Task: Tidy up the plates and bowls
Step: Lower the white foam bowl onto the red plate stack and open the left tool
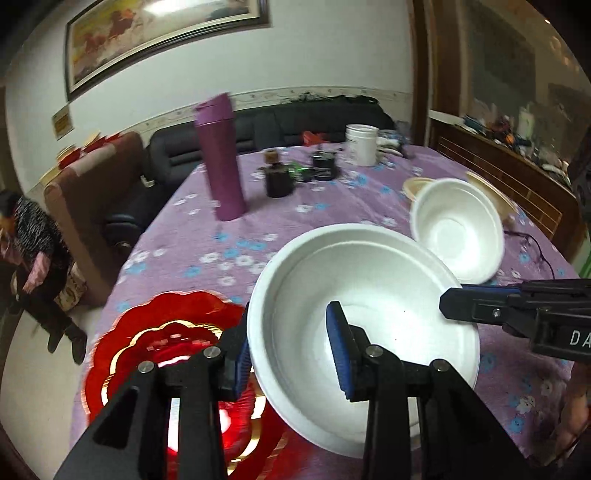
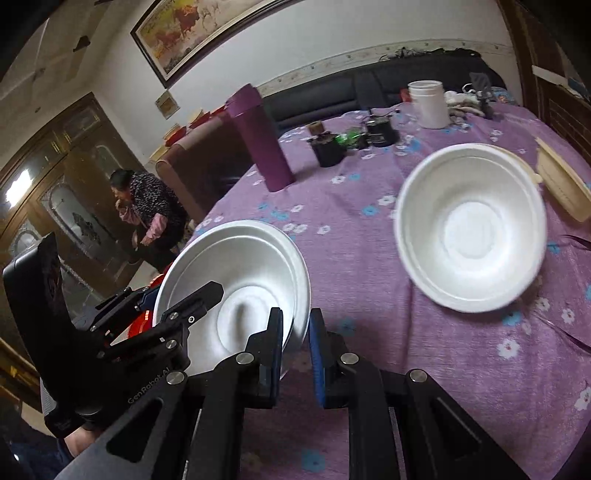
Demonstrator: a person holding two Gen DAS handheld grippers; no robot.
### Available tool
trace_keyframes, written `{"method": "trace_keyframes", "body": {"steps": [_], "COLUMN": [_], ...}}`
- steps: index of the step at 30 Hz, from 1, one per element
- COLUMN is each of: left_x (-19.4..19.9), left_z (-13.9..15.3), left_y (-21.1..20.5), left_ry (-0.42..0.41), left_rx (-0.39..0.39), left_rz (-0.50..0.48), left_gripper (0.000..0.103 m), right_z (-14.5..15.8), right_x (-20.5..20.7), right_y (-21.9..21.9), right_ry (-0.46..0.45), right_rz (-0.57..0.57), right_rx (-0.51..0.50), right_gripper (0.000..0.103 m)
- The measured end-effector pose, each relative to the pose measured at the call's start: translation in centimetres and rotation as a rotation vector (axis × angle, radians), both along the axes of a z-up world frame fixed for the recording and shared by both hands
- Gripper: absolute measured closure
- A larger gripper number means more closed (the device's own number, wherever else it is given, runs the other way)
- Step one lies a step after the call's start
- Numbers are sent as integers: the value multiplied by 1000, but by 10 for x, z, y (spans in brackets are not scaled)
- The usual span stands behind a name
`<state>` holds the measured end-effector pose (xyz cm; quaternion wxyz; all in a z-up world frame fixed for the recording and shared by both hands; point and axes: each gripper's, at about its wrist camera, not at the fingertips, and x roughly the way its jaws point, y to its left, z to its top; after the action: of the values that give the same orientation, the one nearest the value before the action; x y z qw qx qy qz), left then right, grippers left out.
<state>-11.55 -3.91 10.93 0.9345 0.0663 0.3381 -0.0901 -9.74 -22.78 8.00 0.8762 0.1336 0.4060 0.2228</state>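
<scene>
Now the large white bowl [image 1: 364, 325] hangs tilted between both claws: left claw [image 1: 291, 350] loosely straddles its near rim, right claw [image 2: 295, 354] pinches the opposite rim, above the surface [image 2: 351, 229].

Dim indoor light, motion blur, heavy fisheye curvature (glare on picture glass [image 1: 162, 7]).

Open purple cloth [image 2: 351, 236] lies between my near white bowl [image 2: 240, 288] and the far white bowl [image 2: 471, 227], room enough to pass. Beyond it, the purple tumbler [image 2: 260, 138], dark jars [image 2: 327, 147] and white tub [image 2: 428, 103] block my way. A red plate [image 1: 166, 354] crowds my left.
</scene>
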Motion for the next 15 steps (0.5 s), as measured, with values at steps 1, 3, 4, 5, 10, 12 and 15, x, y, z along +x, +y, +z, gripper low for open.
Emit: {"method": "trace_keyframes", "body": {"steps": [1,3,4,5,10,12,15], "left_x": [-1,-1,-2,-2,-5,-6,-5], "left_z": [1,3,4,4,-4,-10,-22], "left_y": [9,24,33,40,81,95,112], "left_ry": [-2,-9,-11,-10,6,19,48], "left_rx": [-4,-5,-4,-8,-20,-24,-34], "left_rz": [17,53,72,86,173,203,239], "left_gripper": [68,68,68,68,68,68,68], "right_z": [1,2,2,2,-3,-9,-18], "right_x": [3,7,10,13,25,28,34], "right_y": [8,22,31,38,87,107,127], "right_ry": [3,9,15,18,39,54,78], "right_rz": [16,45,65,82,160,190,220], "right_rx": [5,4,6,6,-19,-31,-51], "right_gripper": [87,87,87,87,87,87,87]}}
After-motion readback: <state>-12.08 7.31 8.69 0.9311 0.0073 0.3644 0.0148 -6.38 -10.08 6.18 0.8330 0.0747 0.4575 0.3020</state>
